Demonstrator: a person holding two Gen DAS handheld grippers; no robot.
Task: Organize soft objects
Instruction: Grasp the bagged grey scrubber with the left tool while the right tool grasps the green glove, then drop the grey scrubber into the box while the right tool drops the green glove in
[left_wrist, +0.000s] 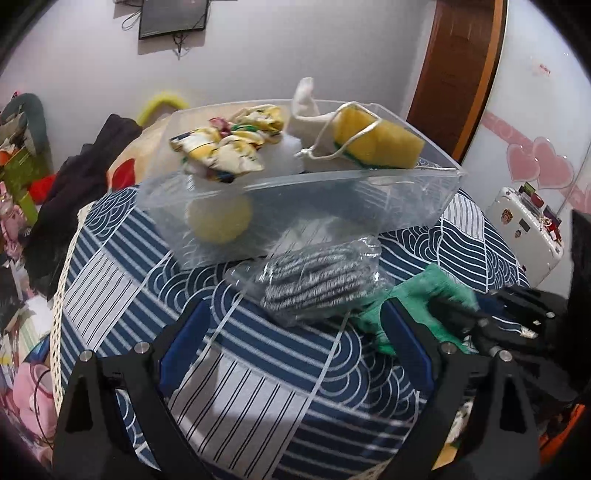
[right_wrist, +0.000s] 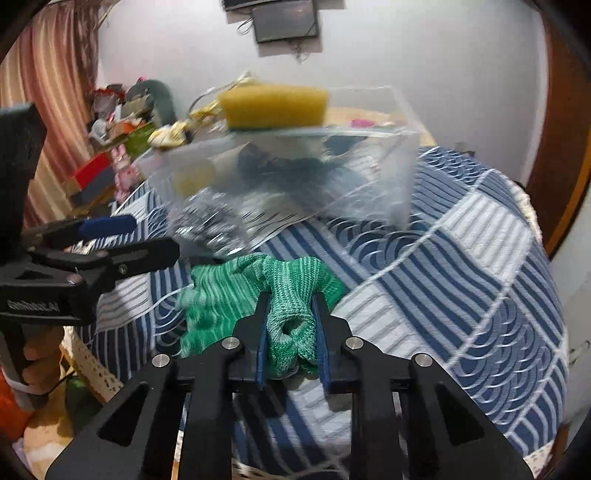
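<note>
A clear plastic bin (left_wrist: 332, 206) stands on the blue patterned cloth and holds a yellow sponge (left_wrist: 376, 138), a floral scrunchie (left_wrist: 229, 147), a white drawstring pouch (left_wrist: 310, 122) and a pale yellow ball (left_wrist: 219, 219). A grey striped item in a clear bag (left_wrist: 317, 280) lies in front of the bin. My left gripper (left_wrist: 295, 332) is open and empty just before the bag. My right gripper (right_wrist: 290, 314) is shut on a green knit cloth (right_wrist: 291, 295) at the cloth surface; it shows at the right in the left wrist view (left_wrist: 436, 291). The bin also shows in the right wrist view (right_wrist: 369, 177).
The table (left_wrist: 258, 387) wears a blue and white wave-patterned cloth with a lace edge. Clutter and dark clothes (left_wrist: 66, 206) sit to the left. A white suitcase (left_wrist: 524, 229) stands at the right by a wooden door (left_wrist: 458, 74).
</note>
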